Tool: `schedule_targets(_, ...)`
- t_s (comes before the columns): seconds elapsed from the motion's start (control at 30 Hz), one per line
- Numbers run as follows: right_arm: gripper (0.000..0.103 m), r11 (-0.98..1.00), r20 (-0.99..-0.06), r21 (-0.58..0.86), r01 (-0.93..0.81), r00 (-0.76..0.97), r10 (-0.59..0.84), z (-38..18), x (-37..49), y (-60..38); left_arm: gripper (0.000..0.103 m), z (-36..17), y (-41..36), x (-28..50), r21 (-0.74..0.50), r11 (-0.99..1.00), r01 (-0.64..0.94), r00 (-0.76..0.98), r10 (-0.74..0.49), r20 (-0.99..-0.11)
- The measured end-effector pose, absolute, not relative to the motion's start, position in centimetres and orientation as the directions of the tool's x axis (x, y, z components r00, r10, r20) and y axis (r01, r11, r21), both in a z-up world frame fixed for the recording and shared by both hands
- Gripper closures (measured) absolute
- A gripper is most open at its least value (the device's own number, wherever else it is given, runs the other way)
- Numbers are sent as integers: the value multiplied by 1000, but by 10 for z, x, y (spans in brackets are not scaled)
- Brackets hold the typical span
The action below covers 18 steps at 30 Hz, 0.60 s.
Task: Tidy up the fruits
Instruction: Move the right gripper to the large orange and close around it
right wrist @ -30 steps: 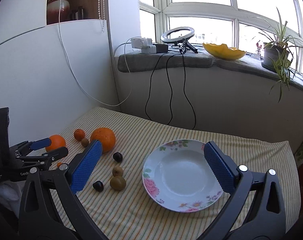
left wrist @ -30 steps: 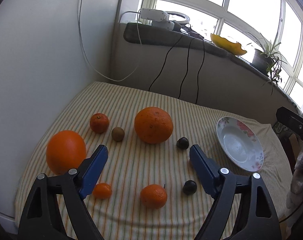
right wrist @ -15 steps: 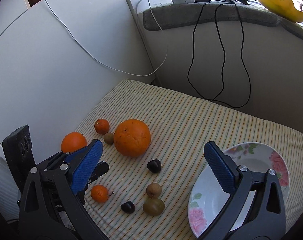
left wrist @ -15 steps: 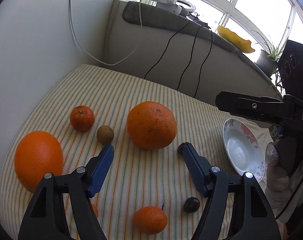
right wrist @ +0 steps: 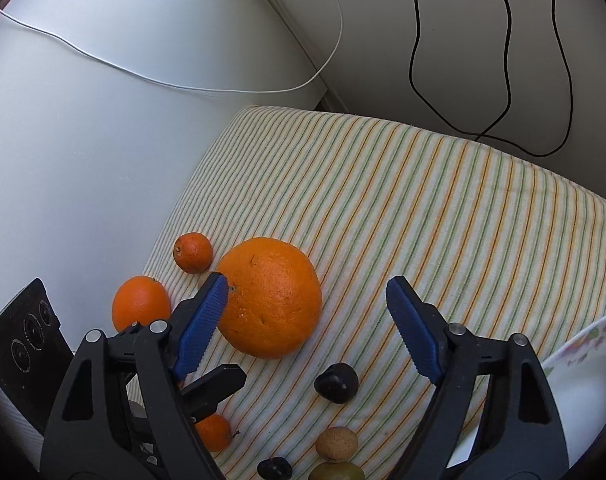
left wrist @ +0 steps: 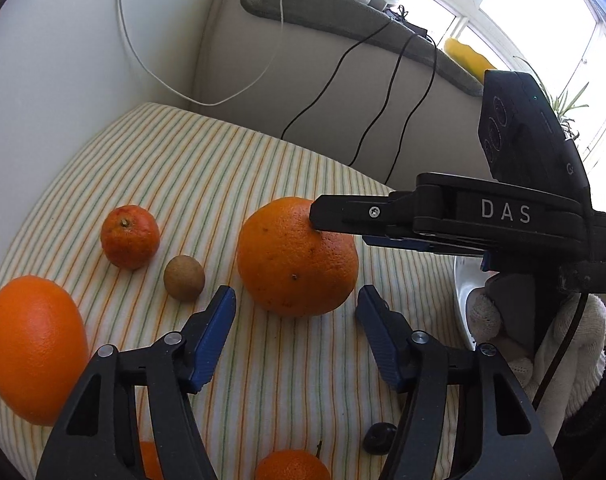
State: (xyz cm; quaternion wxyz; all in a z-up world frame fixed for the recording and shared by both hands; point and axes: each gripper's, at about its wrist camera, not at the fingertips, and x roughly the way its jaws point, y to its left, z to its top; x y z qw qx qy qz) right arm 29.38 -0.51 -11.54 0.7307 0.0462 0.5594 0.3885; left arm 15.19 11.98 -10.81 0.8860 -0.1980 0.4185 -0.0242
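A large orange point(left wrist: 297, 256) point(right wrist: 271, 298) lies on the striped cloth point(left wrist: 231, 168). My left gripper point(left wrist: 295, 294) is low in front of it, jaws closing. Its blue pads flank the orange's near side without touching. My right gripper point(right wrist: 307, 284) comes in from the right, jaws closing around the same orange. Its left pad point(right wrist: 205, 316) is at the orange's side and the right pad stands well apart. In the left wrist view a black finger point(left wrist: 367, 214) of the right gripper rests against the top of the orange. Both are open.
Around it lie a mandarin point(left wrist: 130, 237), a brown round fruit point(left wrist: 184, 278), a second big orange point(left wrist: 31, 350), a dark plum point(right wrist: 336, 383), a small mandarin point(right wrist: 213, 432) and more brown fruit point(right wrist: 337, 444). A flowered plate point(right wrist: 583, 380) sits right. Walls and cables stand behind.
The right gripper swung from over the plate leftward and down to the large orange, narrowing its jaws. The left gripper moved closer to the same orange, and its jaws narrowed too.
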Motion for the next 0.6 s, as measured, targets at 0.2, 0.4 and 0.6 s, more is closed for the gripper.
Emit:
schedule_targets(0.2, 24, 670, -763, 552, -496, 25, 646, -123, 302, 4, 45, -115, 122, 154, -384, 914, -131, 637, -219, -739)
schedule_targets(0.4, 29, 657, -765, 549, -517, 7, 644, -122, 300, 16, 43, -117, 123, 158, -403, 906, -125, 633, -240, -736)
schedule_targets(0.6, 40, 636, -735, 607, -476, -32, 677, -124, 303, 16, 43, -118, 125, 162, -418, 901, -120, 633, -255, -731)
